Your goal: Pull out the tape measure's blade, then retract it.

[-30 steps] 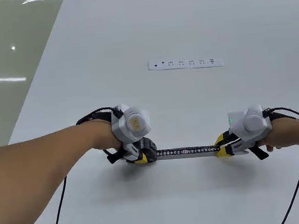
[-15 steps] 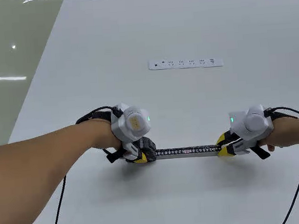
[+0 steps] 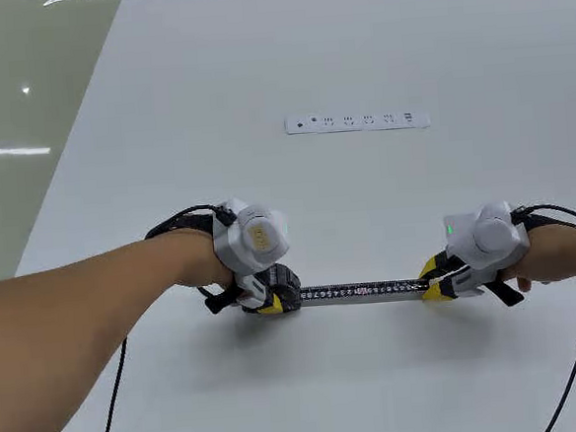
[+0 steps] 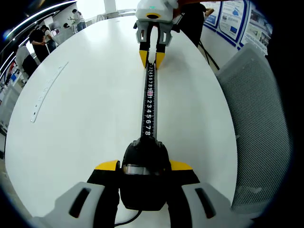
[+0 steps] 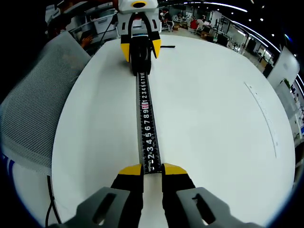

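Near the workbench's (image 3: 354, 33) 6 o'clock edge, the left gripper (image 3: 270, 302) clamps the tape measure (image 4: 145, 166) while the right gripper (image 3: 433, 287), at 3 o'clock, pinches its blade (image 3: 361, 291), partly drawn out; retraction not yet done.

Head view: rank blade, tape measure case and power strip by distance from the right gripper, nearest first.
1. The blade: its tip is pinched in the right gripper.
2. The tape measure case: at the blade's other end, to the left.
3. The power strip: farther off across the table.
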`<act>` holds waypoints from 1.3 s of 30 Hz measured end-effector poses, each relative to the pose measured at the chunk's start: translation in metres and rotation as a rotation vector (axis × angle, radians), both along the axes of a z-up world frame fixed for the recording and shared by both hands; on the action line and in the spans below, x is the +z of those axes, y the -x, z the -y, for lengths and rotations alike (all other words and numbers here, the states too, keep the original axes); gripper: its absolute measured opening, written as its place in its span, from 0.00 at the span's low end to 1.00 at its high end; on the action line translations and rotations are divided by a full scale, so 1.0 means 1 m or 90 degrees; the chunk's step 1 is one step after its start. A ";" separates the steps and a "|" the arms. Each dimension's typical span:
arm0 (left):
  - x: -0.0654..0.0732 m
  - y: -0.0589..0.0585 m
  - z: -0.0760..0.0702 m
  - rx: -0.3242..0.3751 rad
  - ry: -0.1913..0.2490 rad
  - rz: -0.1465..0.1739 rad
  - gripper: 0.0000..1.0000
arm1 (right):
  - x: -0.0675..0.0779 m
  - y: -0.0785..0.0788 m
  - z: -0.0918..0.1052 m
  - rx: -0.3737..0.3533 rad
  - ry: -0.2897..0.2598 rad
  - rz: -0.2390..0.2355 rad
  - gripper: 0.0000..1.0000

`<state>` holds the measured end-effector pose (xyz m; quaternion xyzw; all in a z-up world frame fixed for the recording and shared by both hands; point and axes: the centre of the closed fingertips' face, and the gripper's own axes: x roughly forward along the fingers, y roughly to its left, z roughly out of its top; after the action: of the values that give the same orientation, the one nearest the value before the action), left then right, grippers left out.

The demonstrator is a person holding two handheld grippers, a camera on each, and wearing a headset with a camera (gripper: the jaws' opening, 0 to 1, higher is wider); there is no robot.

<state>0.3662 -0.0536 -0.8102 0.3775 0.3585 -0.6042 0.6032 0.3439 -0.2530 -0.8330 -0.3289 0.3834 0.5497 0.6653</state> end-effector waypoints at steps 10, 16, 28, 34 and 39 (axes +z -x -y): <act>0.000 0.000 0.000 0.001 0.001 -0.001 0.34 | 0.000 0.001 0.005 -0.001 0.002 0.004 0.13; 0.000 0.000 0.000 0.001 0.001 0.000 0.34 | 0.001 0.001 0.008 -0.003 0.005 0.004 0.13; 0.000 0.000 0.000 0.001 0.001 -0.001 0.34 | 0.000 0.003 0.013 -0.006 0.006 0.003 0.13; -0.001 0.000 0.001 0.002 0.002 -0.001 0.34 | 0.002 0.005 0.012 -0.005 0.007 0.004 0.13; -0.002 0.000 0.001 0.002 0.003 -0.003 0.34 | 0.004 0.007 0.011 -0.006 0.007 0.004 0.13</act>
<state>0.3664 -0.0544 -0.8118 0.3745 0.3588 -0.6050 0.6041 0.3369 -0.2643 -0.8288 -0.3324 0.3861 0.5433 0.6673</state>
